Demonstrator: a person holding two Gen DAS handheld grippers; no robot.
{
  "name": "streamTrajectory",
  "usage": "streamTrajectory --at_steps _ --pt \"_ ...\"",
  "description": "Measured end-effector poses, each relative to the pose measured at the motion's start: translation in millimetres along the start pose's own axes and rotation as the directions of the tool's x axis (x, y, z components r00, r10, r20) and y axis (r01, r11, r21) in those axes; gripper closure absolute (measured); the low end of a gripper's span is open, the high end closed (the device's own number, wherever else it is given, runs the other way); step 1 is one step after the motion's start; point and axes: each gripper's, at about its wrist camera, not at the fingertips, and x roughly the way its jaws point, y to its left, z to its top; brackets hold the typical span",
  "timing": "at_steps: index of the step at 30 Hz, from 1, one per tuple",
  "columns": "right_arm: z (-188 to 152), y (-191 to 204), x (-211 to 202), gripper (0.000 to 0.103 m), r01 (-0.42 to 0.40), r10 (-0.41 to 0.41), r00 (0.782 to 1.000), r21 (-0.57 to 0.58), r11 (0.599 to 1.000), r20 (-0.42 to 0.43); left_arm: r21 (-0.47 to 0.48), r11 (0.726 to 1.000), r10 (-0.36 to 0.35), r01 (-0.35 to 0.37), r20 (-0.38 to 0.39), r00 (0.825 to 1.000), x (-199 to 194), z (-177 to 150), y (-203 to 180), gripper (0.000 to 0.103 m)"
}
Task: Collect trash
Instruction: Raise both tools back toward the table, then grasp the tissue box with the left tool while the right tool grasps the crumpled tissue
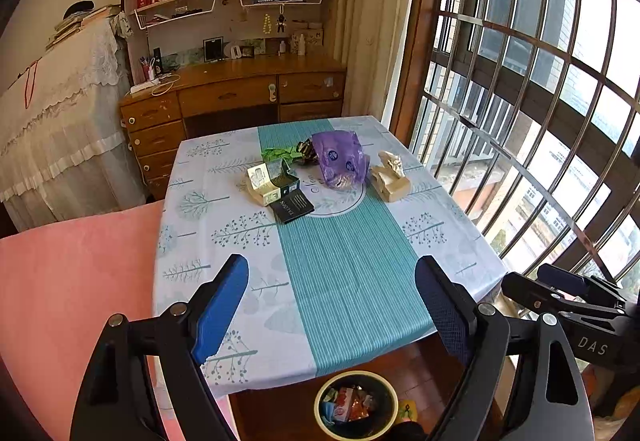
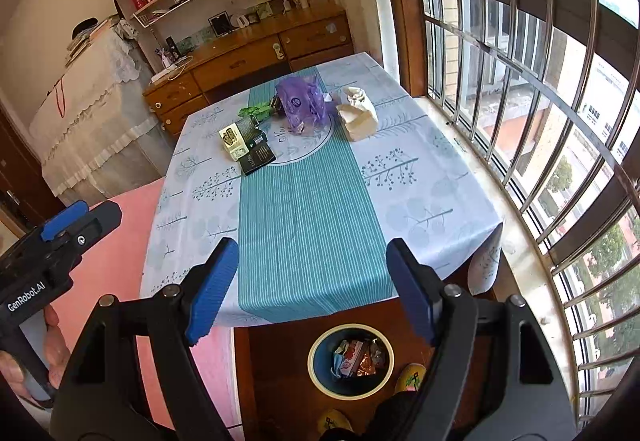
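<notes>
The left gripper [image 1: 332,305] is wide open and holds nothing; its blue pads [image 1: 220,313] hang above the near edge of the table [image 1: 448,241], touching nothing. The right gripper [image 2: 312,289] is also wide open and empty, above the same edge. The trash lies in the far middle of the table: a purple plastic bag [image 1: 340,159], just beside it a beige crumpled carton [image 1: 390,177], a green wrapper [image 1: 280,153] and an opened dark box [image 1: 280,187]. The bin [image 1: 356,405] stands on the floor below the table's near edge, with wrappers inside.
</notes>
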Motion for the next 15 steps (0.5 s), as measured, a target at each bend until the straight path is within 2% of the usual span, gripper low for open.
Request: streamTrajectory --at_steps 6,10,15 --pt "33 -27 57 0.031 0.018 -0.015 0.998 0.041 0.999 -0.065 -0.029 1.000 -0.004 0.003 -0.033 0.999 43 29 0 0.016" --pt "63 -57 108 0.042 -0.006 0.007 0.994 0.008 1.000 -0.111 -0.040 0.999 0.006 -0.009 -0.076 0.997 95 46 -7 0.016" --pt "108 -110 185 0.057 -0.024 0.022 0.976 -0.005 1.000 -0.215 -0.089 0.996 -0.010 -0.006 -0.174 0.985 187 77 -29 0.016"
